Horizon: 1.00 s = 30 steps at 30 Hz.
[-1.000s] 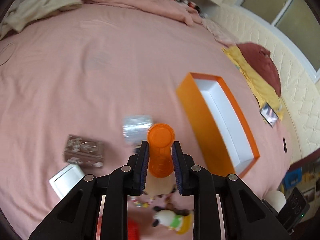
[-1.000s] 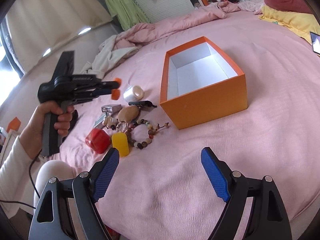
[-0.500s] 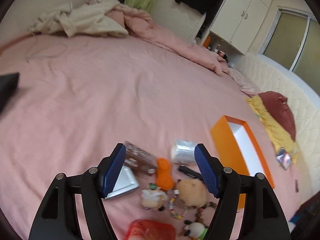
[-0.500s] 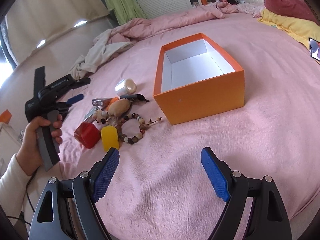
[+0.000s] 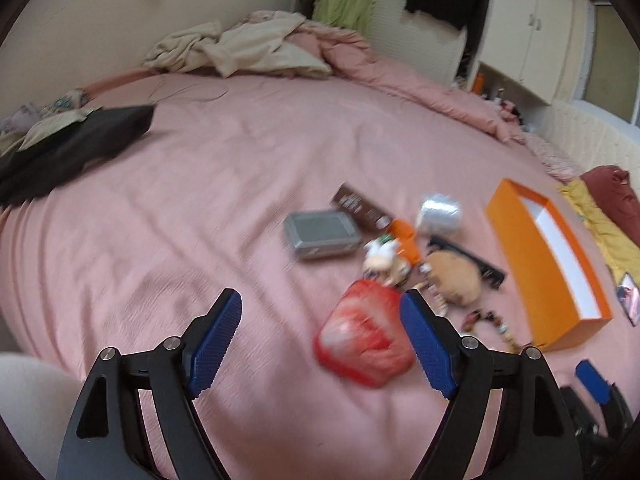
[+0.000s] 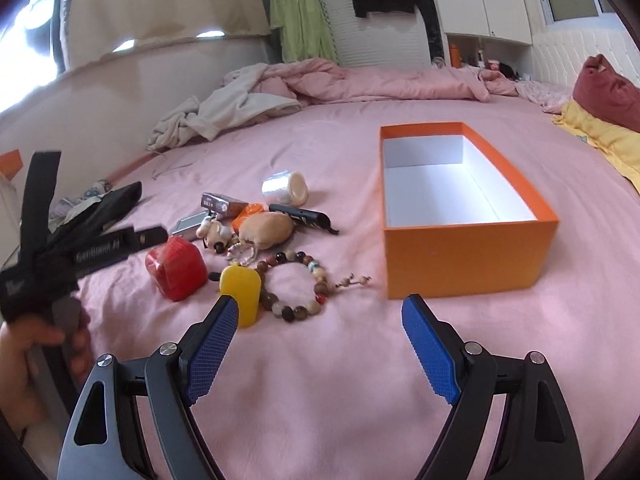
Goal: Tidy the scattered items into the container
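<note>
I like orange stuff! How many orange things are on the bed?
2: the big orange box on the right, and a small orange bottle in the toy pile, half hidden behind the tan pouch. Others may be buried.

Bed sheet (image 6: 400,380): pink woven cloth, matt, lightly creased. Orange box (image 6: 464,258): matt card outside, smooth white paper lining. Red block (image 6: 176,268): glossy, looks like plastic. Yellow piece (image 6: 242,294): smooth, waxy sheen. Bracelet (image 6: 294,286): polished beads, some wood-like. Tape roll (image 6: 285,189): shiny clear film. Grey tin (image 5: 320,234): dull metal look. Right gripper (image 6: 320,354): blue ribbed pads, matt black plastic arms.
</note>
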Each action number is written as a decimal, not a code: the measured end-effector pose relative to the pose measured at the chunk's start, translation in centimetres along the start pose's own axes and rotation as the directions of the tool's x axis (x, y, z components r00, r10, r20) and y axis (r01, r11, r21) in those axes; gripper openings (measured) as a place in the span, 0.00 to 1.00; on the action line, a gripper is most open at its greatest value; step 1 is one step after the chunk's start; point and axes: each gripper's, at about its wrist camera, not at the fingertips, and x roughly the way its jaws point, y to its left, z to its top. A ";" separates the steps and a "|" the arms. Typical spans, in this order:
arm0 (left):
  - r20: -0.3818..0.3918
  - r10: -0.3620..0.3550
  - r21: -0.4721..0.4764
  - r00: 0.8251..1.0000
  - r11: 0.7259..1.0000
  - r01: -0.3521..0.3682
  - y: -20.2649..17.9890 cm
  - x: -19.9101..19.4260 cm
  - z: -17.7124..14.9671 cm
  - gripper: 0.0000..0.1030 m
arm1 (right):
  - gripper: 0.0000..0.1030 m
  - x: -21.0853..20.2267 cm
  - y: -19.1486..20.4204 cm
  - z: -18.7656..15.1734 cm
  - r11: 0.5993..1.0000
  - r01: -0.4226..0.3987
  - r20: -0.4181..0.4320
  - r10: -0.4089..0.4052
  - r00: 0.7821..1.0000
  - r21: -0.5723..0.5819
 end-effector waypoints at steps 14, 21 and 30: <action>0.098 -0.063 -0.230 0.993 0.969 0.084 4.2 -0.3 -0.8 1.00 | 0.84 4.6 -0.4 -1.1 1.000 0.022 -0.072 -0.020 0.997 0.020; 0.072 0.066 -0.125 0.995 0.991 -0.057 3.2 -0.3 -1.1 1.00 | 0.85 4.5 -0.5 -1.1 1.000 0.019 -0.070 -0.018 0.997 0.020; -0.044 0.300 0.020 0.953 0.954 -0.300 4.1 3.3 -2.0 1.00 | 0.87 4.4 -0.2 -1.5 1.000 0.018 -0.071 -0.017 0.997 0.006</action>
